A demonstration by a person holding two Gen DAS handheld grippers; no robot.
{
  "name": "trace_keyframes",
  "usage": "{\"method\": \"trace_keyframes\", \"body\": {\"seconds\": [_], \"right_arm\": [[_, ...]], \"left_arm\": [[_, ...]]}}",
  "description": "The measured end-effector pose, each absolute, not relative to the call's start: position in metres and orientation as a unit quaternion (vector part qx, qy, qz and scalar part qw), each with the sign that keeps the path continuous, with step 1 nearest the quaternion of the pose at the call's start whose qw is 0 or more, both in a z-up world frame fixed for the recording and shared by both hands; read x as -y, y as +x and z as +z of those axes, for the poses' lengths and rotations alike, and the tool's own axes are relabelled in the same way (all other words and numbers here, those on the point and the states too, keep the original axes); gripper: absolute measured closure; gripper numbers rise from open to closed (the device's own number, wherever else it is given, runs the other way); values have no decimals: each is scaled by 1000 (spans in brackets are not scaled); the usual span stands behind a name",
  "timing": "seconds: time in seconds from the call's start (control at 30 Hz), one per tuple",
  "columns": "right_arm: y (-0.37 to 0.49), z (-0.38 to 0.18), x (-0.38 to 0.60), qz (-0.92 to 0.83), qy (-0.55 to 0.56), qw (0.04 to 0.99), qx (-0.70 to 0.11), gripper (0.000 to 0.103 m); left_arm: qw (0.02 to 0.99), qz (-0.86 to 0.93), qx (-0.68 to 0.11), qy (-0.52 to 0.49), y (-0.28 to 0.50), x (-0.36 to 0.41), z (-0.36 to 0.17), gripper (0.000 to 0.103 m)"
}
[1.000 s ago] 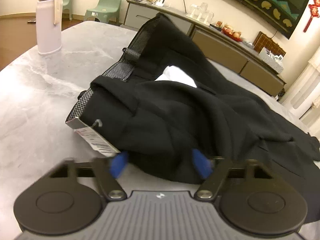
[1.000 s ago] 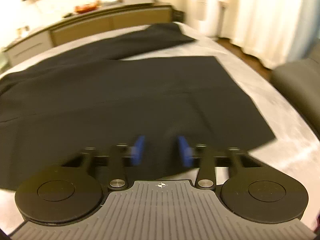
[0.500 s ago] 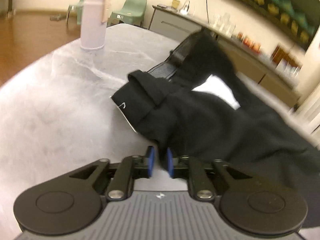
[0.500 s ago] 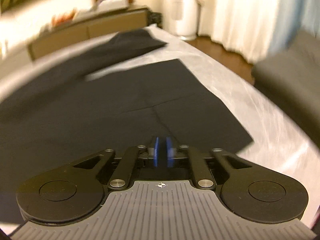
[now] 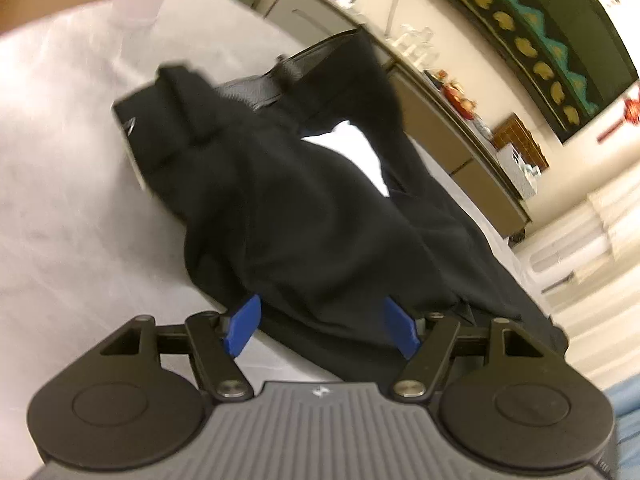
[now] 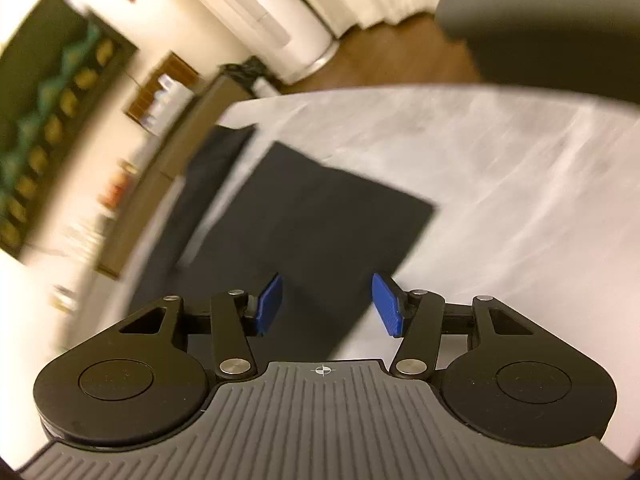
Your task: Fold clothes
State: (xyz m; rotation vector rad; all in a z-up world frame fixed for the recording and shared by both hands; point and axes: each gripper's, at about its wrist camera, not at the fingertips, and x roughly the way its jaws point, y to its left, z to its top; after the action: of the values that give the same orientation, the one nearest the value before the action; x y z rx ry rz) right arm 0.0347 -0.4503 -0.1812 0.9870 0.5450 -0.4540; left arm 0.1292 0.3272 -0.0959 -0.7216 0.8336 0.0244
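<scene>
Setting: pale marble table (image 5: 60, 184), sideboard (image 5: 452, 136) along the far wall.
Garment: black trousers (image 5: 304, 216), waist bunched, legs (image 6: 320, 224) flat, long axis left to right.
Left gripper (image 5: 322, 326): spread, bunched waist just ahead.
Right gripper (image 6: 327, 305): spread over hem end, holding nothing.

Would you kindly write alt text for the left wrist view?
Open left tongs straddle the near edge of bunched black trousers on a pale marble table. Their waistband points away, with a white patch showing; a sideboard lines the blurred, tilted background.
</scene>
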Motion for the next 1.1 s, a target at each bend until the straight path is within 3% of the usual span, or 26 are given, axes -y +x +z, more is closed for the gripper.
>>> {"method": "trace_keyframes", "body": {"seconds": [0.13, 0.37, 0.4, 0.43, 0.47, 0.5, 0.67, 0.87, 0.93, 1.03, 1.07, 1.1], "right_arm": [[33, -194, 457, -173, 532, 794, -237, 49], [61, -188, 443, -169, 468, 825, -270, 52], [70, -188, 439, -159, 455, 830, -281, 70], [80, -187, 435, -150, 442, 835, -292, 83], [86, -188, 430, -150, 420, 839, -311, 100], [90, -186, 426, -154, 402, 847, -313, 100], [111, -164, 410, -157, 325, 880, -309, 101], [77, -80, 406, -123, 337, 913, -192, 101], [51, -74, 404, -125, 334, 911, -208, 101], [41, -106, 407, -149, 302, 892, -301, 101], [41, -118, 412, -160, 304, 880, -328, 98], [41, -130, 417, -171, 305, 867, -354, 86]], "left_arm": [[847, 20, -382, -368, 129, -340, -104, 33], [855, 8, -370, -364, 149, -330, -106, 34], [856, 10, -369, -362, 151, -329, -107, 48], [856, 14, -367, -364, 150, -332, -108, 82], [853, 16, -367, -370, 151, -336, -109, 96], [848, 12, -367, -383, 153, -340, -112, 99], [861, -18, -337, -381, 177, -348, -86, 100], [888, -69, -289, -352, 137, -360, -17, 100], [882, -47, -346, -317, 124, -355, -34, 99], [861, -9, -418, -289, 119, -347, -70, 93], [863, 1, -411, -293, 116, -349, -70, 90], [865, 11, -405, -296, 114, -350, -69, 81]]}}
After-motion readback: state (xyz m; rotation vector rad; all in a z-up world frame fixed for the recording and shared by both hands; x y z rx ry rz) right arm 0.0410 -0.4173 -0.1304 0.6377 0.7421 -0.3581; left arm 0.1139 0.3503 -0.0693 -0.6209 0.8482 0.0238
